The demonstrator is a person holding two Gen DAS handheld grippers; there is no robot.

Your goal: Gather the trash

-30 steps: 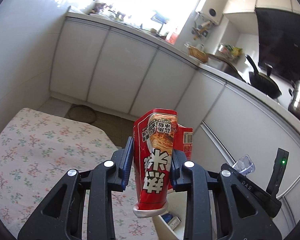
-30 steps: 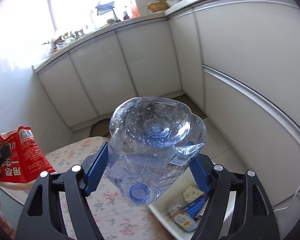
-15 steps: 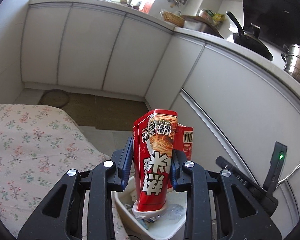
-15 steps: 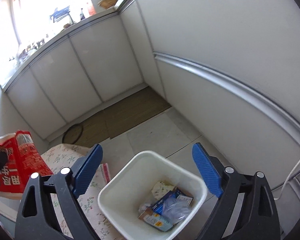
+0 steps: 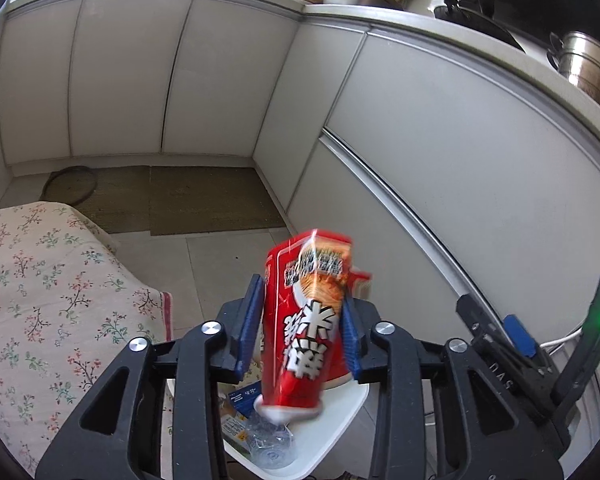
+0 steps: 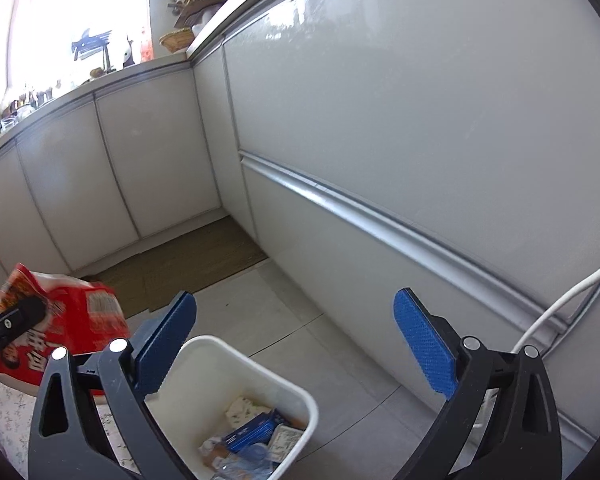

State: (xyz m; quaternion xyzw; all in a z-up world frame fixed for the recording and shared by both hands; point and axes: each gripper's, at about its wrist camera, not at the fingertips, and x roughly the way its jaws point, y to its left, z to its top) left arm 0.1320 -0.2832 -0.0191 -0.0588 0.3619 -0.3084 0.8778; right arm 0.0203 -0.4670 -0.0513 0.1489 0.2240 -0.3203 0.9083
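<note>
The white trash bin [image 6: 236, 396] stands on the tiled floor beside the flowered tablecloth [image 5: 40, 304], and everything else sits in relation to it. The left gripper [image 5: 302, 324] hangs directly above the bin, its blue pads [image 5: 247, 322] on either side of a red instant-noodle cup [image 5: 306, 320]. The cup is blurred and tilted, its white rim pointing down toward the bin's opening; whether the pads are pressing it or have just let go cannot be told from the left wrist view. In the right wrist view the same cup [image 6: 60, 336] shows to the left of the bin, above the tablecloth edge.

The right gripper [image 6: 296, 344] hovers over the bin with its blue pads [image 6: 424, 348] spread wide apart and nothing between them. Inside the bin lie a crushed clear plastic bottle [image 5: 270, 446], a blue carton [image 6: 256, 428] and scraps of paper. A white cable [image 6: 564, 300] runs along the cabinet front [image 6: 420, 128] to the right of the bin, and a brown floor mat [image 5: 204, 200] lies beyond it, against the cabinets.
</note>
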